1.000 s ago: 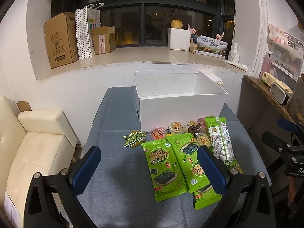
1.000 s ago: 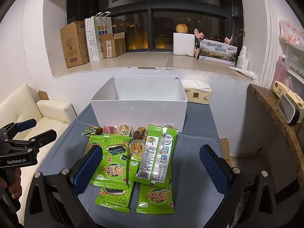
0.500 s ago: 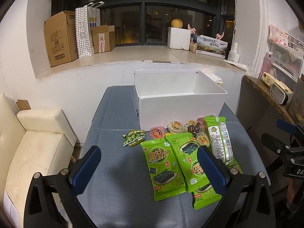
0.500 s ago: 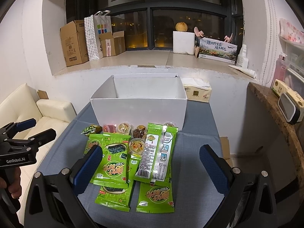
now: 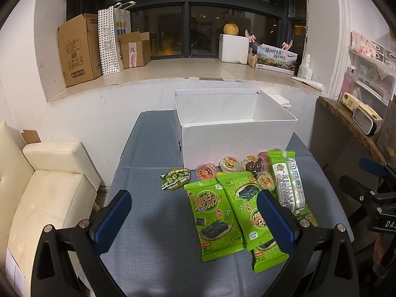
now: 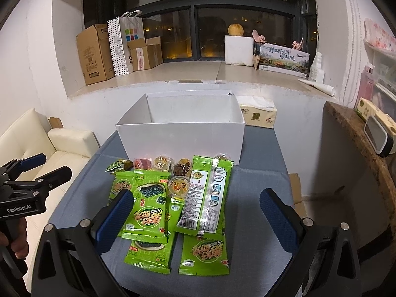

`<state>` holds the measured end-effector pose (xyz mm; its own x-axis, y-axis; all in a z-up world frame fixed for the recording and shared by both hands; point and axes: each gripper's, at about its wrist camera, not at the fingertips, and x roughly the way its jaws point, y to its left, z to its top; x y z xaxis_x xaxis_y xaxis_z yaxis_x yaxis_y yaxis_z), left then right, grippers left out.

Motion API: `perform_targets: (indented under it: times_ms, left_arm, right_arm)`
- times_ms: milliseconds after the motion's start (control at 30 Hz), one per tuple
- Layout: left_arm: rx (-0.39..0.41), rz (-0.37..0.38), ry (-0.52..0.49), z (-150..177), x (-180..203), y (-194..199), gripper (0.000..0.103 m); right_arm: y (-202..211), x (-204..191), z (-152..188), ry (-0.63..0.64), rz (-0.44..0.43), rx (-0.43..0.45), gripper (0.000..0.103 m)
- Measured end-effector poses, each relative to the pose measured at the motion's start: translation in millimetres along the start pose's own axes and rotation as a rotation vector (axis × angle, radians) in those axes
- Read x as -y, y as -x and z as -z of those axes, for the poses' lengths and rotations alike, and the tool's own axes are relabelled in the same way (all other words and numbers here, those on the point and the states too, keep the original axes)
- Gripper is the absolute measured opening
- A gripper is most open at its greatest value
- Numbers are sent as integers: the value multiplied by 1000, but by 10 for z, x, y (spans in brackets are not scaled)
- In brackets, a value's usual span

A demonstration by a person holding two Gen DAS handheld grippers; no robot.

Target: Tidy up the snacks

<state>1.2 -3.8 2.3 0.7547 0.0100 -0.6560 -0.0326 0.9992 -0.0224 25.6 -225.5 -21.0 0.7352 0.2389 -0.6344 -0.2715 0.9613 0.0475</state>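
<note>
From the left wrist camera: the left gripper (image 5: 194, 216) hovers above the grey-clothed table (image 5: 148, 198), its blue-padded fingers spread wide and holding nothing. Ahead of it, an open white box (image 5: 235, 133) stands on the cloth with snacks gathered at its near wall. Bright green seaweed packs (image 5: 215, 219) lie flat and overlapping, printed with yellow lettering and dark seaweed squares. A long green-edged pack (image 5: 287, 182), its printed back upward, lies over their right side. Small round jelly cups (image 5: 230, 164) with cartoon lids sit in a row just before the box, and a small crumpled green pouch (image 5: 174, 178) lies apart to the left. The right gripper (image 5: 371, 180) shows at the right edge.

From the right wrist camera: the right gripper (image 6: 195, 219) hangs over the same pile, fingers likewise wide apart and empty. Four seaweed packs (image 6: 146, 214) show here, two stacked at left, one (image 6: 204, 255) nearest the camera. The long pack (image 6: 206, 196) lies lengthwise toward the box (image 6: 180, 138). The left gripper (image 6: 37, 175) is at the left edge, a tissue pack (image 6: 258, 115) behind the box.
</note>
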Motion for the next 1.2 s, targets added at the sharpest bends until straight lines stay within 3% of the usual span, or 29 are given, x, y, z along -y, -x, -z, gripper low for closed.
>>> perform_targets:
  times_ms: [433, 933, 1133, 1167, 1200]
  left_arm:
    - [-4, 6, 2, 3, -19, -31, 103]
    - [-26, 15, 4, 79, -50, -151, 103]
    - [-52, 31, 3, 124, -1, -243, 103]
    - [-57, 36, 1, 131, 22, -268, 103]
    - [-67, 42, -2, 139, 61, -312, 103]
  right_arm:
    - [-115, 12, 8, -11, -9, -16, 103]
    - [-1513, 354, 34, -178, -36, -263, 103]
    - [-1727, 309, 152, -174, -38, -322, 103]
    - [-1755, 287, 195, -166, -34, -339, 96]
    - [-1757, 282, 217, -168, -44, -342, 81]
